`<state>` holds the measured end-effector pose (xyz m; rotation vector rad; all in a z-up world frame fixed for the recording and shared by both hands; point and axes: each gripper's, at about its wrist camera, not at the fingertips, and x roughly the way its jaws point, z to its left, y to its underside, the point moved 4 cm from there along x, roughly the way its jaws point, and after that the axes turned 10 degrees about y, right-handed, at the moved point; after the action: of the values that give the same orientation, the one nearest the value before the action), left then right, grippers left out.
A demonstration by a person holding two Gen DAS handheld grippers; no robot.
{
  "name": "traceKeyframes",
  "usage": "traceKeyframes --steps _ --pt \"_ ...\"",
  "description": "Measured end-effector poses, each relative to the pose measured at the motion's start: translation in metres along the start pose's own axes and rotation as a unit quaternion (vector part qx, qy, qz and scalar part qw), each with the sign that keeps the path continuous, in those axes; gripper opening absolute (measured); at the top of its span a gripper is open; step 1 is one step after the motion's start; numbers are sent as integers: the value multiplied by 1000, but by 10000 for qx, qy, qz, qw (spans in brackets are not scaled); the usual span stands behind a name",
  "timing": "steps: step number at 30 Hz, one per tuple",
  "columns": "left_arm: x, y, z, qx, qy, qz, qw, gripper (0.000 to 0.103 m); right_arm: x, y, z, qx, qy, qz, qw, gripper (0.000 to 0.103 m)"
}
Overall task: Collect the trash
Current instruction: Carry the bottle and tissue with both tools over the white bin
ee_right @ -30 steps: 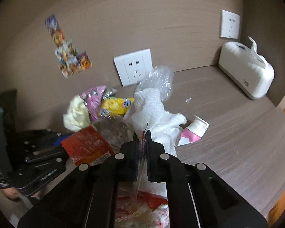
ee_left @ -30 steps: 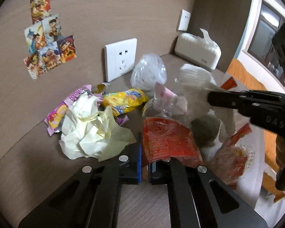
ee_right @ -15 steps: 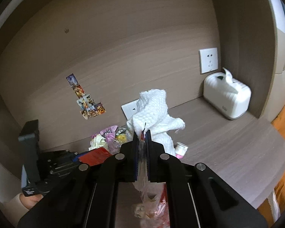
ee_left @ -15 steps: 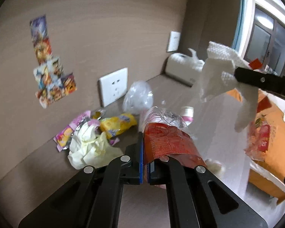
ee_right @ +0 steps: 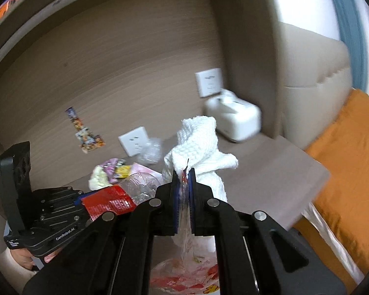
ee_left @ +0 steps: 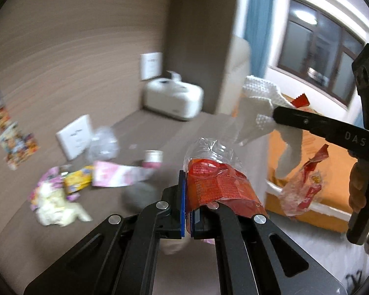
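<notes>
Fingers on both sides are clamped tight on trash right now. Left fingers are pinching the edge of a red snack wrapper with a clear crinkly bit sticking up out of it. Right fingers are closed on a thin clear-and-red wrapper that dangles below them, and a white knitted cloth is bunched up over the tips, so it looks caught in the same pinch, though I can't say for sure.

What's changed: a second ago both hands were right down in the pile on the worktop. Now they've both lifted up and away, loads came along with them, and the camera sees the bed with the orange cover and the window. Views are smeared from the motion.

So I'd say the pickup part worked and this is the carry phase. No bin in sight in either view, so no idea where it's all headed.

Still left on the worktop: crumpled yellowish paper, a yellow packet, a pink packet, a clear balled-up bag by the wall socket. The tissue box stays put, I guess. More trips needed.
</notes>
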<state>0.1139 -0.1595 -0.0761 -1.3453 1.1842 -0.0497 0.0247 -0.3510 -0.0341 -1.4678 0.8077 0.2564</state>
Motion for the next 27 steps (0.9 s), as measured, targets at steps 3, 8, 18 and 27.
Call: traceKeyframes --steps 3,8,18,27 --pt "22 2 -39 224 298 158 9992 2 -16 15 -31 191 267 34 9995 8" --pt "61 14 -98 510 780 474 9945 2 -39 46 -85 571 657 158 9961 8" --pt "168 65 -197 1020 1379 1306 9765 2 -31 121 -190 1369 997 401 9847 8" --pt "302 157 -232 1289 1521 1996 9594 2 46 225 -266 1843 1217 757 9724 8"
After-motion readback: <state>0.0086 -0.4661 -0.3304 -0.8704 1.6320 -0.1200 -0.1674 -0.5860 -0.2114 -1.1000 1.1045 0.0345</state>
